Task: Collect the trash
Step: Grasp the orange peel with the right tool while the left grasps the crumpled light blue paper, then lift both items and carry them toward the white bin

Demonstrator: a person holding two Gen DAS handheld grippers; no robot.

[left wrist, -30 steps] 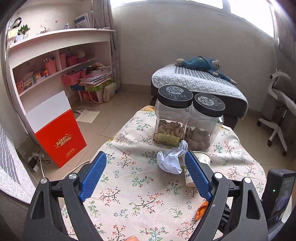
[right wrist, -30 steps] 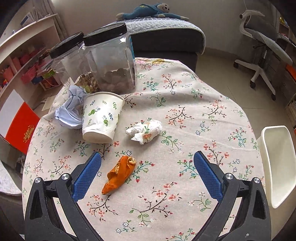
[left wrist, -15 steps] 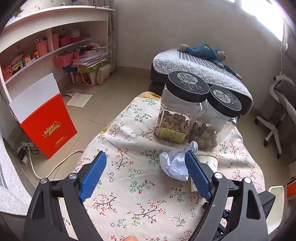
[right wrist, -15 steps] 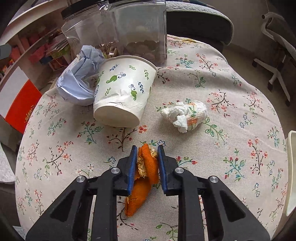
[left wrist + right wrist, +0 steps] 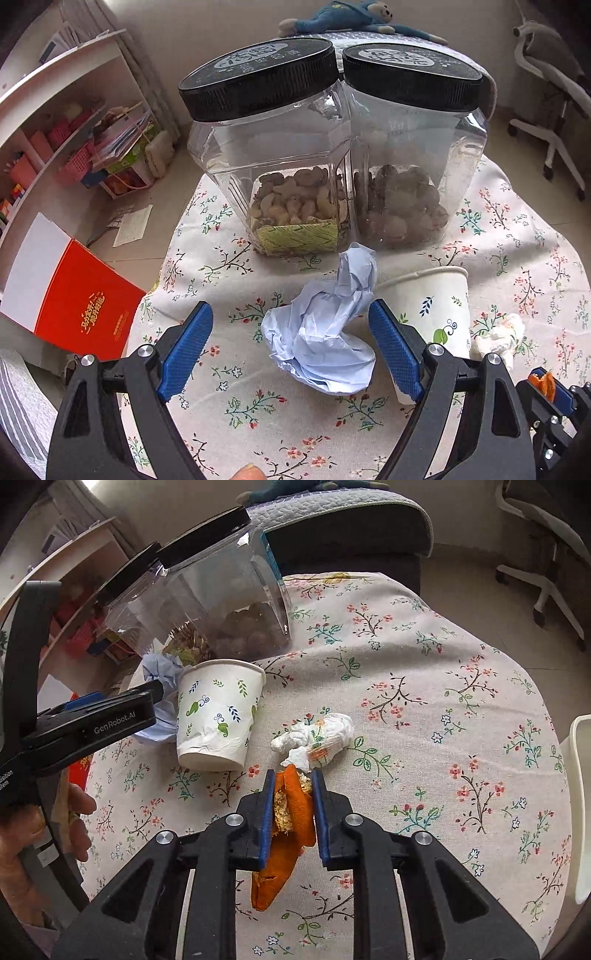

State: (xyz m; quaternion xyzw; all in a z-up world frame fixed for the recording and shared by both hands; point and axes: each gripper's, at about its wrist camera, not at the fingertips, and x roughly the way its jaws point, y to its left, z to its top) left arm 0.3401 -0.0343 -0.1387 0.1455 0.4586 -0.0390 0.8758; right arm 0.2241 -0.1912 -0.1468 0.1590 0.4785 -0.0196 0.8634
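My left gripper (image 5: 290,325) is open, its blue fingers on either side of a crumpled pale blue paper (image 5: 325,332) on the floral tablecloth. My right gripper (image 5: 293,788) is shut on an orange peel (image 5: 286,834), held a little above the cloth; the peel's tip also shows in the left wrist view (image 5: 542,384). An upside-down paper cup (image 5: 216,716) with leaf print stands right of the blue paper (image 5: 162,701). A crumpled white tissue (image 5: 317,738) lies just beyond the right gripper.
Two clear jars with black lids, one with cashews (image 5: 291,166) and one with brown nuts (image 5: 410,162), stand behind the trash. A red box (image 5: 74,302) and shelves are on the left. A white bin rim (image 5: 580,794) is off the table's right edge.
My left gripper has moved forward and down to straddle the blue paper. My right gripper, shut on the orange peel, has lifted it slightly off the cloth.
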